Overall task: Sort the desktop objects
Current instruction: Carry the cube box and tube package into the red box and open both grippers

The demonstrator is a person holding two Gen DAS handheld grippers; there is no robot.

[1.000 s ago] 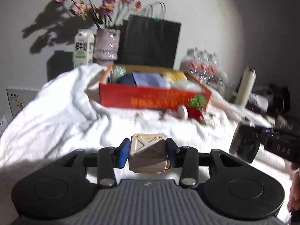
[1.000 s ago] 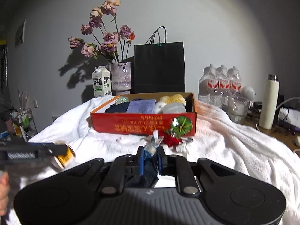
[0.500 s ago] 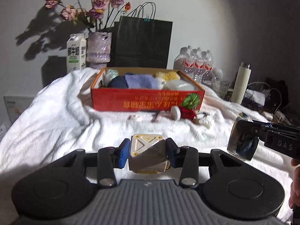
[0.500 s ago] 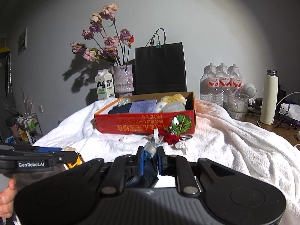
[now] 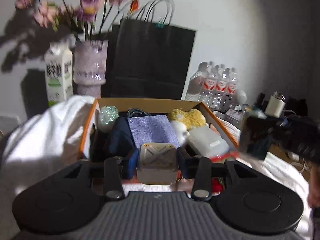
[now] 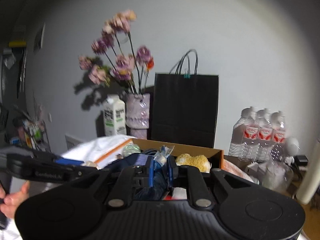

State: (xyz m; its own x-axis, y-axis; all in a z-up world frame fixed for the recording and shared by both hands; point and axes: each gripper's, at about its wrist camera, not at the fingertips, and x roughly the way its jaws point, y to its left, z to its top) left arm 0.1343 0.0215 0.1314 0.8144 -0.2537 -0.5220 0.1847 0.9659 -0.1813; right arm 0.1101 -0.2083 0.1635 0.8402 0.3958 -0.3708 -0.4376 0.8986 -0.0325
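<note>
My left gripper [image 5: 157, 161] is shut on a cream, gold-edged box with an X pattern [image 5: 157, 165], held over the near edge of the orange cardboard box [image 5: 89, 124]. That box holds a purple cloth [image 5: 152, 130], a dark blue bundle [image 5: 120, 138], a yellow plush [image 5: 188, 117], a clear case [image 5: 208, 141] and a shiny ball [image 5: 108, 114]. My right gripper [image 6: 161, 165] is shut on a clear-wrapped dark item [image 6: 161, 160], held above the same box [image 6: 219, 157]. It also shows at the right of the left wrist view [image 5: 258, 138].
A black paper bag [image 5: 150, 60], a vase of flowers [image 5: 89, 66] and a milk carton [image 5: 58, 74] stand behind the box. Water bottles [image 5: 216, 86] and a white flask [image 5: 276, 105] are at the right. A white towel [image 5: 44, 140] covers the table.
Both grippers moved forward and up to the orange box, each still holding its item. The box now fills the middle of both views.
</note>
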